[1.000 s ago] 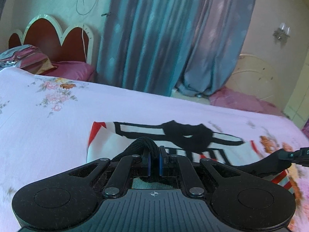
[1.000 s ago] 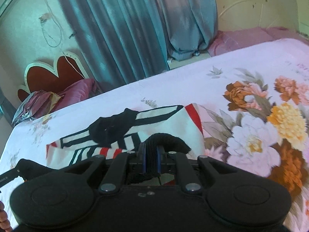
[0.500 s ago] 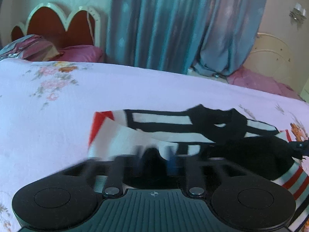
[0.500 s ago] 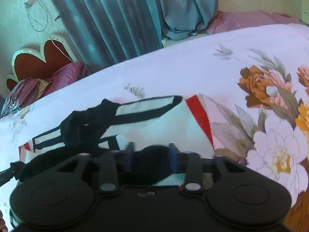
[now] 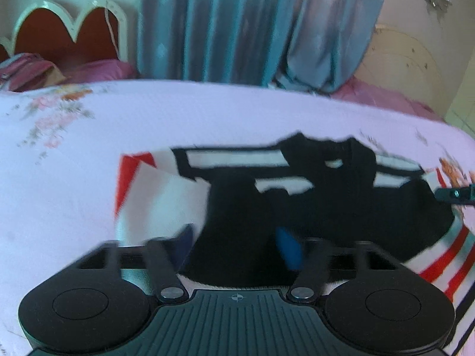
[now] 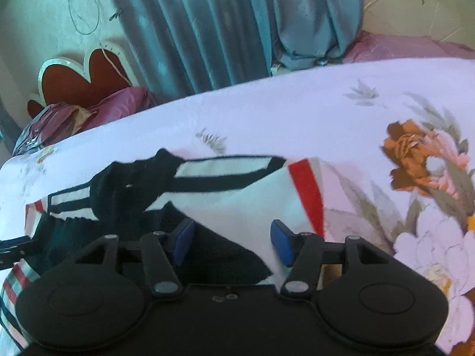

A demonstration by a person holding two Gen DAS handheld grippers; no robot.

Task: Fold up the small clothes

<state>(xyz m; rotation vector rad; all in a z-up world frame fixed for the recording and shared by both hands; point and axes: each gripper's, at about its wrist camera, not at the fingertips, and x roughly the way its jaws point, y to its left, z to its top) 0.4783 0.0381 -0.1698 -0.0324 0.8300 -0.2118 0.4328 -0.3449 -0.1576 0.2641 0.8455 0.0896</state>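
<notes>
Both pairs of fingers stand spread apart, with nothing pinched between them. On the left gripper (image 5: 237, 246) the jaws have just been closing a little, and its blue-padded fingers (image 5: 289, 249) sit either side of a black fold of cloth without pressing on it, though that view is blurred. On the right gripper (image 6: 231, 241) the jaws have just been opening, and its blue fingers (image 6: 280, 241) are clear of the fabric, with black and white cloth lying below the gap between them. The small garment (image 6: 237, 204) lies on the bed (image 6: 297, 112), folded over on itself: its white body with black stripes and a red band at the sleeve end lies underneath, and a black part is drawn up across the middle. In the left view the same garment (image 5: 297, 178) stretches across the frame, red trim at its left end and red and dark stripes at the lower right, and the tip of the other gripper shows at the right edge just above the black cloth. The bedspread is pale with printed flowers, large orange and white blooms (image 6: 415, 154) lying just to the right of the garment. Behind the bed hang teal curtains (image 5: 237, 23), and to the left a red scalloped headboard (image 5: 65, 32) stands with pink pillows (image 6: 118, 101) near it.
</notes>
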